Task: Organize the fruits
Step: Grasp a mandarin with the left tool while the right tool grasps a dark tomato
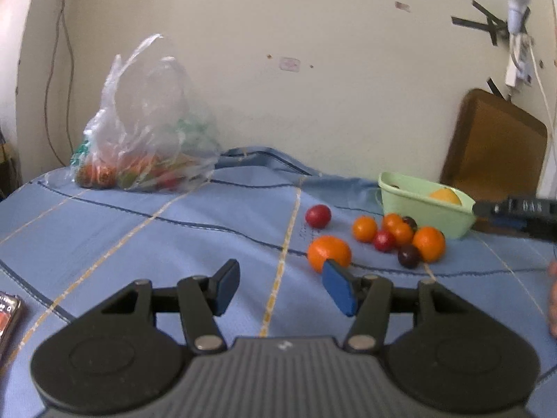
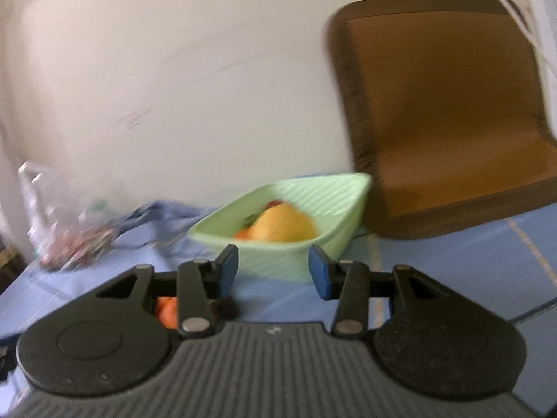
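Observation:
Several small oranges [image 1: 365, 229], red fruits [image 1: 318, 215] and dark plums [image 1: 408, 255] lie loose on the blue cloth beside a light green bowl [image 1: 417, 205] that holds a yellow fruit [image 1: 445, 196]. A larger orange [image 1: 329, 252] lies just beyond my left gripper [image 1: 282, 287], which is open and empty low over the cloth. My right gripper [image 2: 273, 270] is open and empty just in front of the green bowl [image 2: 313, 188], which holds a yellow fruit [image 2: 283, 224] and other pieces. An orange [image 2: 166, 311] and a dark fruit [image 2: 226, 308] show under its left finger.
A clear plastic bag [image 1: 139, 146] with more fruit stands at the back left by the wall. A brown chair [image 2: 442, 115] stands behind the bowl on the right. A dark packet [image 1: 8, 317] lies at the left edge. The other gripper [image 1: 518, 210] reaches in at the right.

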